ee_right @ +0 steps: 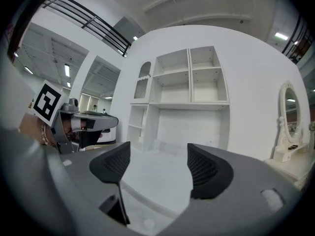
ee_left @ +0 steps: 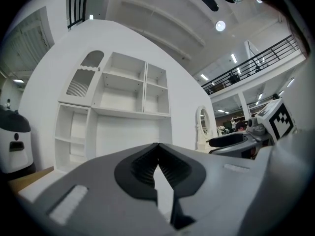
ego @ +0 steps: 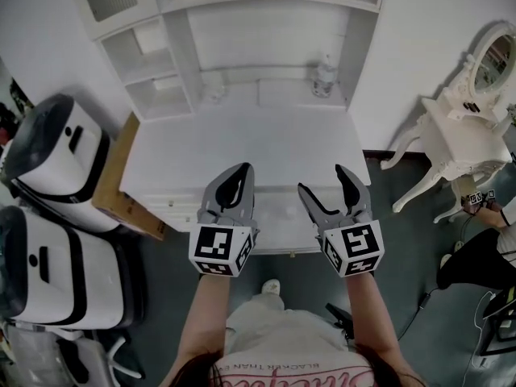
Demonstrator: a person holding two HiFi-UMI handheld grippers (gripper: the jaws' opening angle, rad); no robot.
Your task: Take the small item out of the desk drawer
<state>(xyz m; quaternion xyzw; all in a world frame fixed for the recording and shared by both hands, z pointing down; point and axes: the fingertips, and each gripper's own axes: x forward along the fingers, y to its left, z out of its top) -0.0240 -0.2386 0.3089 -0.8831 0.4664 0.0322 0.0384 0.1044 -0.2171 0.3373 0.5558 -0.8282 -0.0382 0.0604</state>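
Two grey plastic grippers level at white wooden desk [ego: 242,139] front: left gripper [ego: 243,170] pinched closed, empty; right gripper [ego: 321,179] spread wide, empty. Approach step. Small item unseen, presumably inside seemingly closed white drawer [ego: 274,222]. Next: catch drawer front, pull outward.

Left tool [ego: 244,168]: level, pointing forward, jaws together, nothing between.
Right tool [ego: 321,178]: level, just beside the left, jaws apart, empty.
Forearms [ego: 206,313]: both stretched forward, roughly parallel.

A white dressing table [ego: 459,131] with an oval mirror [ego: 492,59] stands on the grey floor [ego: 403,240] beside the white wall [ego: 419,47].
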